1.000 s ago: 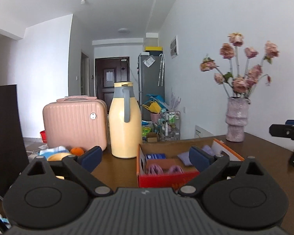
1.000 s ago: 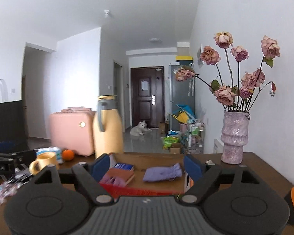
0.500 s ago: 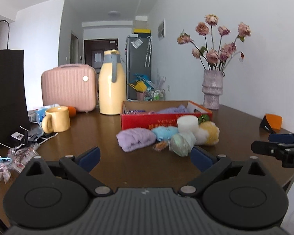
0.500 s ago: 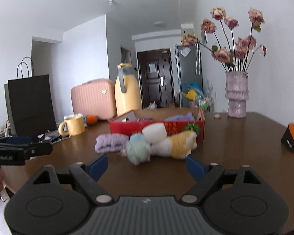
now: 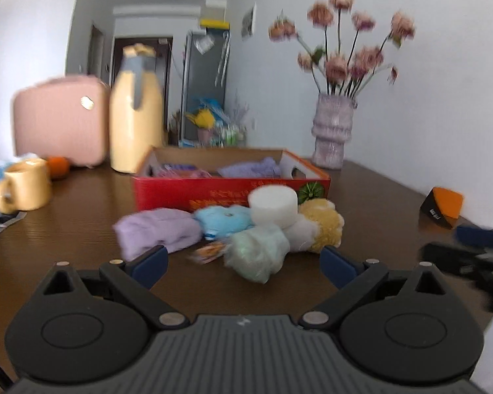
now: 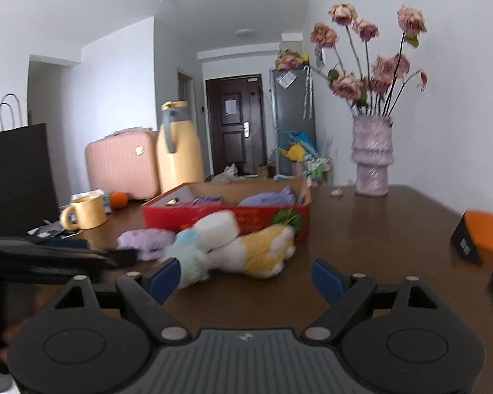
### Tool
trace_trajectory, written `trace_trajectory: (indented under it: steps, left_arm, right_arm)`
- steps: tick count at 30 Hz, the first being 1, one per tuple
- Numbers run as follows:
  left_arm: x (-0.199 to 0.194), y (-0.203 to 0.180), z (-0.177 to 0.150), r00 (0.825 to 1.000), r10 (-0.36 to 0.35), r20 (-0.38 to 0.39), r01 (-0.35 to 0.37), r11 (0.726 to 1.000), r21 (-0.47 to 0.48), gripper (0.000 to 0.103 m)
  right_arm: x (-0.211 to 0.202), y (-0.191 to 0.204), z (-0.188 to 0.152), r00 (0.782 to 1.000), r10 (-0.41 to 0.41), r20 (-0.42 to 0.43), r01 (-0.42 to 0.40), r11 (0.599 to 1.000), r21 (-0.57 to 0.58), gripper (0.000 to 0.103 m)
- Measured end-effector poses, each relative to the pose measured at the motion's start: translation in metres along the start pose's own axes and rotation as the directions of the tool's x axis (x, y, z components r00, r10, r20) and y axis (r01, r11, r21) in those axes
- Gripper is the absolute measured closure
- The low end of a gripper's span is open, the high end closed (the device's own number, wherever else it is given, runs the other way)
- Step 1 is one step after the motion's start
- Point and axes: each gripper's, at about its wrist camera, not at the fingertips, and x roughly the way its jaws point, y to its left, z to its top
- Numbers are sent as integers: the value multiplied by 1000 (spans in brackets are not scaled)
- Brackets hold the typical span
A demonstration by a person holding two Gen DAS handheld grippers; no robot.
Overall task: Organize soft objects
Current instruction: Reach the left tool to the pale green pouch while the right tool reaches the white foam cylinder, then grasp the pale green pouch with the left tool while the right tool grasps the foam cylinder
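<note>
A red box [image 5: 230, 193] sits mid-table [image 5: 82, 223] with a purple cloth [image 5: 249, 168] inside; its other contents are blurred. Just in front lies a heap of soft things: a purple bundle [image 5: 157, 231], a yellow-and-white plush [image 6: 263, 249], a mint puff [image 5: 258, 251], a blue puff [image 5: 222, 218] and a white foam disc [image 5: 272, 204] on top. Both the left gripper [image 5: 243, 262] and right gripper [image 6: 245, 275] hover near the heap, jaws wide and empty. A small wrapper [image 5: 208, 251] is too blurred to read.

Blurred soft-toy pile [image 5: 246, 229], flowers [image 5: 345, 49]
</note>
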Motion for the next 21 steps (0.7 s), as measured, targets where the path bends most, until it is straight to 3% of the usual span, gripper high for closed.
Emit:
trace_trajectory:
  steps: [5,6,7,10,13,16,21]
  left_arm:
    - [82,-17,8,996,-1,-93,0,1000,-12,4]
    - [95,-16,8,994,-14,-108,12,1000,-23,12]
    - [104,-15,8,992,-24,-121,20,999,-34,28]
    - [124,-7,6,985,-59,-163,47,996,-76,62]
    - [122,4,5,976,-120,-180,103,989,-103,68]
    - [96,28,8,978,-147,-147,126,982,-138,68]
    - [51,69,16,998,-32,-63,22,988,-151,68]
  right_arm:
    - [15,-21,18,998,-61,6,61,998,19,16]
    - [21,-24,19,998,-68,-5,68,997,27,16]
    - [27,-26,19,997,-71,-15,71,997,29,16]
    - [52,-22,22,998,-56,-43,57,998,19,16]
    - [83,-10,29,999,-5,-51,5,1000,-4,16]
    - [125,14,36,996,23,-83,-28,998,-53,17]
    - [189,55,40,992,14,-126,-37,983,-181,22]
